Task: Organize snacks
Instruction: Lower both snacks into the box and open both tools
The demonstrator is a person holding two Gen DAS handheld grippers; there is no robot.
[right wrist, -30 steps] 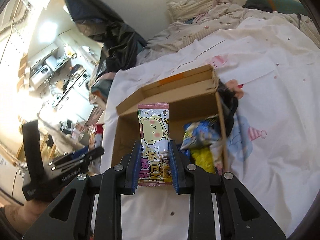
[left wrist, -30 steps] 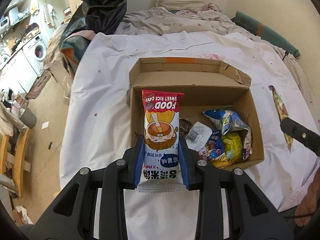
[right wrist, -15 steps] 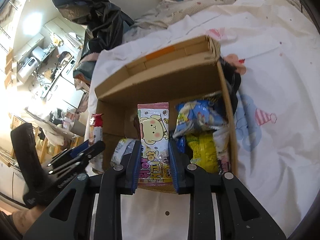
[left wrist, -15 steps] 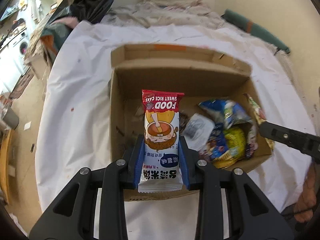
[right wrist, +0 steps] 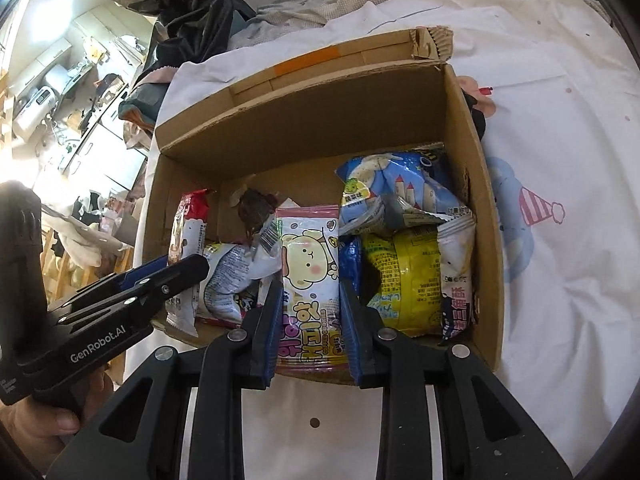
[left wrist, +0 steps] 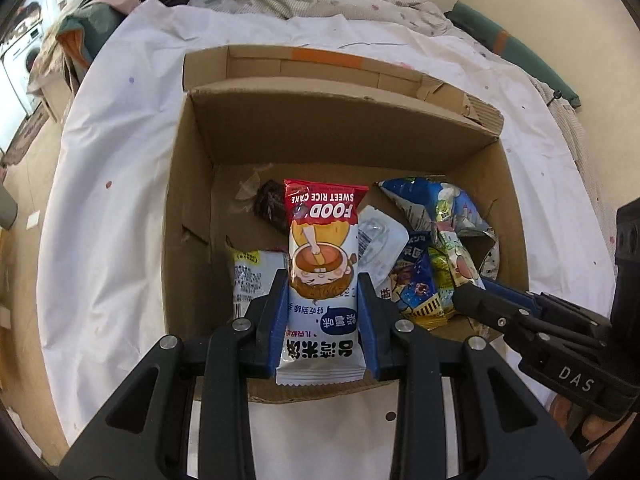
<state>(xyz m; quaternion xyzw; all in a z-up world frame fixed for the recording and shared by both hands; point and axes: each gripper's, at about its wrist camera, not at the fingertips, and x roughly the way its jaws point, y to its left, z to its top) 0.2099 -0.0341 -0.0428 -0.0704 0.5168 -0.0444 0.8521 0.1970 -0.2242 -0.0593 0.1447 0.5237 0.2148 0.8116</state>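
Showing both grippers poised over an open cardboard box (left wrist: pixel 188 216) that sits on a white sheet (left wrist: pixel 116 152) spread over a bed. Left gripper (left wrist: pixel 322 292): its blue-padded fingers (left wrist: pixel 278 320) are closed narrowly on the two long edges of a sweet rice cake packet (left wrist: pixel 322 264), red at the top and white below, which stands lengthwise between them with its far end over the box interior and its near end above the front wall. Right gripper (right wrist: pixel 308 300): likewise closed to about a packet's width on a pink-edged packet with a cartoon bear (right wrist: pixel 310 268), held upright just inside the near wall of the box (right wrist: pixel 490 264).

Box contents, right-wrist view: a blue-and-white bag (right wrist: pixel 396 192) lies at the far right, a yellow bag (right wrist: pixel 404 280) is in front of it, and a white-and-pink packet (right wrist: pixel 458 280) stands against the right wall. A dark wrapped sweet (right wrist: pixel 252 210) rests near the far wall, and a pale grey pouch (right wrist: pixel 230 276) lies at the near left. In the left-wrist view the same pouch (left wrist: pixel 252 276) sits just left of the held rice cake packet, touching the left gripper's finger; whether the held packets touch the items beneath them cannot be told.

Each gripper appears in the other's view: the right one (left wrist: pixel 472 300) enters over the box's near right corner, the left one (right wrist: pixel 192 268) over its near left side.
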